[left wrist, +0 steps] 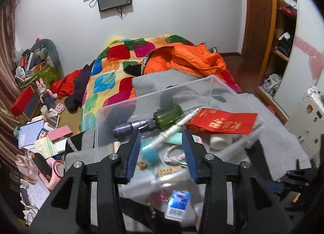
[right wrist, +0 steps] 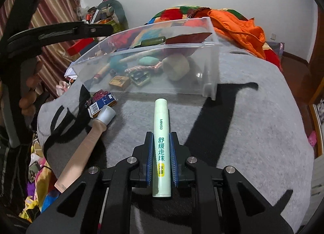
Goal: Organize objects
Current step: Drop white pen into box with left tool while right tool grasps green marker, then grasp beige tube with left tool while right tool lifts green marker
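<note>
The right gripper (right wrist: 161,149) is clamped on a pale green Miniso tube (right wrist: 161,132), which points forward towards the clear plastic bin (right wrist: 210,84) and sits just short of its near wall — grasped but not yet put away. The left gripper (left wrist: 161,153) hangs with its jaws apart and nothing between the pads, over the bin's near edge. Inside the bin already lie a green bottle (left wrist: 168,115), a red packet (left wrist: 222,121), a white pen (left wrist: 178,126), a braided cord and other small things, so most of the sorting looks done. At least 3 items are left on the grey blanket (right wrist: 253,132): a beige tube with a grey cap (right wrist: 85,145), a blue barcoded box (right wrist: 101,104) and a small pink trinket beside it.
</note>
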A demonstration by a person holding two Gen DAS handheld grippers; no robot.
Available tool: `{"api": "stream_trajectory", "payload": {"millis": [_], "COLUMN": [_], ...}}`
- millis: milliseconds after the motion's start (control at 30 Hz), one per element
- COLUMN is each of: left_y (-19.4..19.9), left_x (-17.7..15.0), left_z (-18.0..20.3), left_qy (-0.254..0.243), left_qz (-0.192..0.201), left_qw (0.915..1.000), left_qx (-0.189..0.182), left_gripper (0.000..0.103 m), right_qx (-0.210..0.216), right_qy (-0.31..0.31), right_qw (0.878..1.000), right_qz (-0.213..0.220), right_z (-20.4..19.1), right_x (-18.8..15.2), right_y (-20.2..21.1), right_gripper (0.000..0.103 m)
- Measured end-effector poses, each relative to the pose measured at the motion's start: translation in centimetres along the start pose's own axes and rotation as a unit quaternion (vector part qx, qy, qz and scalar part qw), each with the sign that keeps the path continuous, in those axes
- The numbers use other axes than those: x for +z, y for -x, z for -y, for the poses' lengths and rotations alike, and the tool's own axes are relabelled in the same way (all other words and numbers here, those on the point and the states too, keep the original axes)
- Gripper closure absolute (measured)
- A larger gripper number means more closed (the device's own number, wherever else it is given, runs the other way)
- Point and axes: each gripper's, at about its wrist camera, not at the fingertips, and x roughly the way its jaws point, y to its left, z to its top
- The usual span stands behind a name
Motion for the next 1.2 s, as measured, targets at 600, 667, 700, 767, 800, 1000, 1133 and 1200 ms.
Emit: {"api": "stream_trajectory", "payload": {"millis": [600,667,700,767,800,1000,1133,1200], "left_y": [1.4,0.9,0.6,0.1,-0.1,-1.1,-1.6,-1.5], "left_x": [-9.7,-10.4,-10.7,-11.2,-11.3,-11.1,-10.6,-10.4], "left_z": [2.9,3.1,3.2,3.3,3.4,4.4,4.0,3.7], "left_qy": [0.024,0.029,0.033,0.037,0.037,0.027,0.042,0.048], "left_qz": [-0.091,-0.103,-0.108,-0.113,-0.115,-0.100,-0.097,-0.096], "left_qw": [0.9922,0.9907,0.9896,0.9884,0.9881,0.9914,0.9902,0.9891], "left_qx": [-0.081,-0.084,-0.088,-0.095,-0.095,-0.080,-0.092,-0.101], "left_gripper": [0.043,0.043,0.043,0.043,0.043,0.057,0.073,0.073], "right_qx": [0.006,0.007,0.007,0.008,0.008,0.005,0.006,0.008], "right_qy": [-0.015,-0.016,-0.016,-0.018,-0.018,-0.020,-0.023,-0.025], "right_qw": [0.998,0.998,0.998,0.998,0.998,0.997,0.997,0.996], "right_qz": [0.053,0.059,0.061,0.065,0.068,0.073,0.079,0.085], "right_z": [-0.1,-0.3,-0.3,-0.3,-0.3,-0.3,-0.4,-0.4], "right_x": [-0.4,-0.5,-0.5,-0.5,-0.4,-0.3,0.2,0.8], "right_y": [4.4,4.8,5.0,5.3,5.4,5.7,5.8,5.9], "right_gripper": [0.089,0.089,0.089,0.089,0.089,0.089,0.089,0.089]}}
